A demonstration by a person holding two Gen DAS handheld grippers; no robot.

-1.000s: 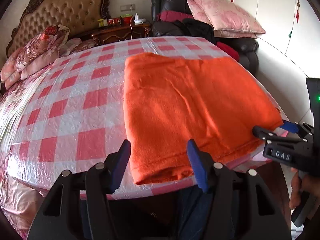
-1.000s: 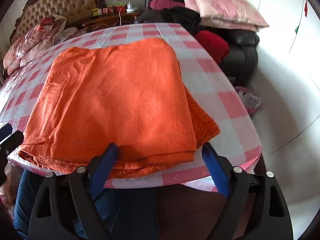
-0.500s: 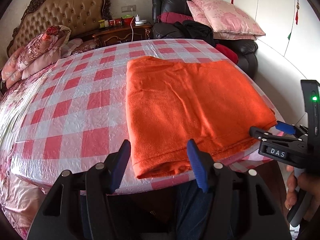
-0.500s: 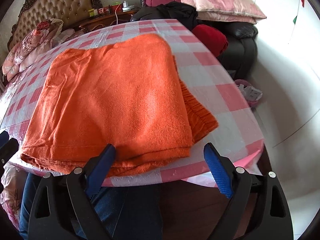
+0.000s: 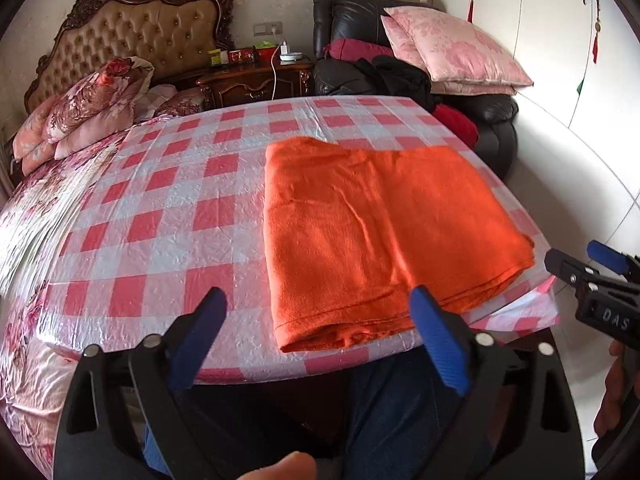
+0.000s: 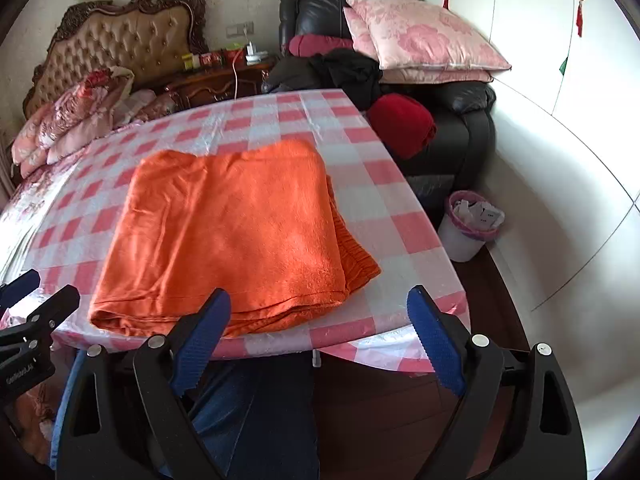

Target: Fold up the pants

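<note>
The orange pants (image 5: 384,232) (image 6: 232,236) lie folded into a flat rectangle on the pink-and-white checked table (image 5: 168,216) (image 6: 400,232), near its front edge. My left gripper (image 5: 316,322) hovers above the front edge, its jaws opening wide; nothing is between them, and the pants' near-left corner shows through the gap. My right gripper (image 6: 320,322) stands open over the front edge, clear of the cloth, with nothing held. The right gripper's fingertips (image 5: 560,264) show at the right edge of the left wrist view, beyond the pants' right corner.
A bed with floral pillows (image 5: 80,112) lies left of the table. Behind stand a wooden nightstand (image 5: 256,80) and a black sofa with pink cushions (image 6: 420,36). A white bin (image 6: 468,228) sits on the floor at the right. The person's legs in blue jeans (image 6: 248,408) are below the table edge.
Both grippers have pulled back and up from the pants, so more of the table shows. The left gripper's jaws have spread much wider; the right stays open. The pants lie still.
</note>
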